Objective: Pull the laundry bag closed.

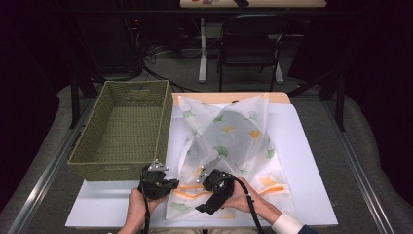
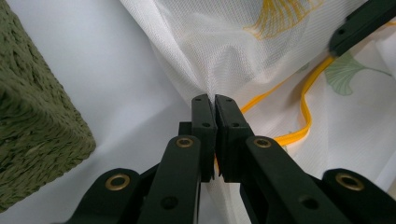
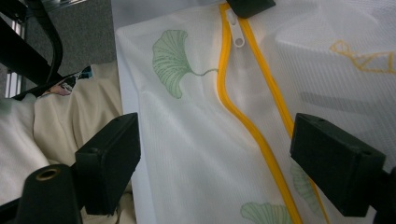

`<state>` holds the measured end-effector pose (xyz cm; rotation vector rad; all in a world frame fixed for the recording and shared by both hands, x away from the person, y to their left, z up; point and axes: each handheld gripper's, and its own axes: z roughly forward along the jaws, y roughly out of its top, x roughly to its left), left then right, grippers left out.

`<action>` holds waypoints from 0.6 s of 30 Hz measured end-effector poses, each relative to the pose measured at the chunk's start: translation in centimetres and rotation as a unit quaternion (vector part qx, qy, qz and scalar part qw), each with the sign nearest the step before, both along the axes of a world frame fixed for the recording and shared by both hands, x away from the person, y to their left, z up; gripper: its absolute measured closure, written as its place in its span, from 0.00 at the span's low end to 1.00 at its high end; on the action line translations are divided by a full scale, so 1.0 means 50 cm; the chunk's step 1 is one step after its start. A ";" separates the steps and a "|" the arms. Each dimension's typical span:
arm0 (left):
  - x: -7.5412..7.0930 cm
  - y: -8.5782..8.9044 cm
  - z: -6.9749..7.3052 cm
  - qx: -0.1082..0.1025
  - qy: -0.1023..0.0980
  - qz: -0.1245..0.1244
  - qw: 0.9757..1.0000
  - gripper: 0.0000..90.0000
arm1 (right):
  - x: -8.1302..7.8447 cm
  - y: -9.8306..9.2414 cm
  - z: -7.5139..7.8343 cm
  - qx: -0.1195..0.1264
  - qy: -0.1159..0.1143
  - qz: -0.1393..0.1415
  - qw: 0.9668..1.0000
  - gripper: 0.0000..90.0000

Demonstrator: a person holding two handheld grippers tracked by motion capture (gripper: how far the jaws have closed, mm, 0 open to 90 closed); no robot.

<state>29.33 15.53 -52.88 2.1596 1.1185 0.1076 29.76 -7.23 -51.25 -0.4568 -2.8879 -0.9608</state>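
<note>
1. White see-through mesh bag with green and yellow leaf prints lies on the white table, right under both tongs.
2. Left tongs are squeezed tight on a pinch of the bag's edge. The green woven basket sits just beside them, on their far side from the bag.
3. Right tongs are wide apart and hold nothing. They hang over the bag's yellow zipper, which runs between the two jaws. The small white zipper pull is just ahead of them.
4. I think the step now is holding the bag still so the zipper can be worked.
5. Next, the right tongs need to move forward to the pull and pinch it. It is tiny and flat, so the aim must be careful.
6. No brand, label or words can be read anywhere.
</note>
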 end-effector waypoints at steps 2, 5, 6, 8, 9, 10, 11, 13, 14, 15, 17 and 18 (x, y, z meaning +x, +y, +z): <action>-0.001 -0.001 0.002 -0.004 -0.002 0.000 1.000 0.97 | 0.004 0.006 -0.002 0.005 0.002 0.004 1.000 0.16; -0.002 -0.002 0.005 -0.005 -0.005 -0.006 1.000 0.97 | 0.010 0.019 -0.005 0.010 0.003 0.006 1.000 0.18; -0.002 -0.002 0.007 -0.005 -0.005 -0.011 1.000 0.97 | 0.012 0.023 -0.007 0.010 0.003 0.007 1.000 0.19; -0.002 -0.002 0.008 -0.002 -0.010 -0.015 1.000 0.97 | 0.016 0.036 -0.012 0.011 0.004 0.012 1.000 0.24; -0.002 -0.003 0.009 -0.003 -0.011 -0.016 1.000 0.97 | 0.018 0.041 -0.014 0.013 0.003 0.013 1.000 0.27; -0.003 -0.003 0.009 -0.003 -0.010 -0.016 1.000 0.97 | 0.020 0.045 -0.015 0.011 0.004 0.014 1.000 0.31; -0.002 -0.003 0.010 -0.001 -0.012 -0.018 1.000 0.97 | 0.021 0.049 -0.017 0.012 0.006 0.012 1.000 0.33; -0.003 -0.004 0.009 -0.005 -0.009 -0.017 1.000 0.97 | 0.027 0.055 -0.020 0.016 0.007 0.010 1.000 0.40; -0.002 -0.004 0.009 -0.005 -0.009 -0.019 1.000 0.96 | 0.030 0.056 -0.021 0.020 0.007 0.015 1.000 0.44; -0.002 -0.004 0.009 -0.006 -0.009 -0.019 1.000 0.97 | 0.034 0.059 -0.022 0.023 0.009 0.013 1.000 0.48; -0.001 -0.003 0.010 -0.003 -0.012 -0.023 1.000 0.97 | 0.038 0.063 -0.025 0.026 0.009 0.008 1.000 0.55; -0.002 -0.005 0.010 -0.004 -0.010 -0.022 1.000 0.97 | 0.040 0.065 -0.026 0.028 0.011 0.009 0.999 0.59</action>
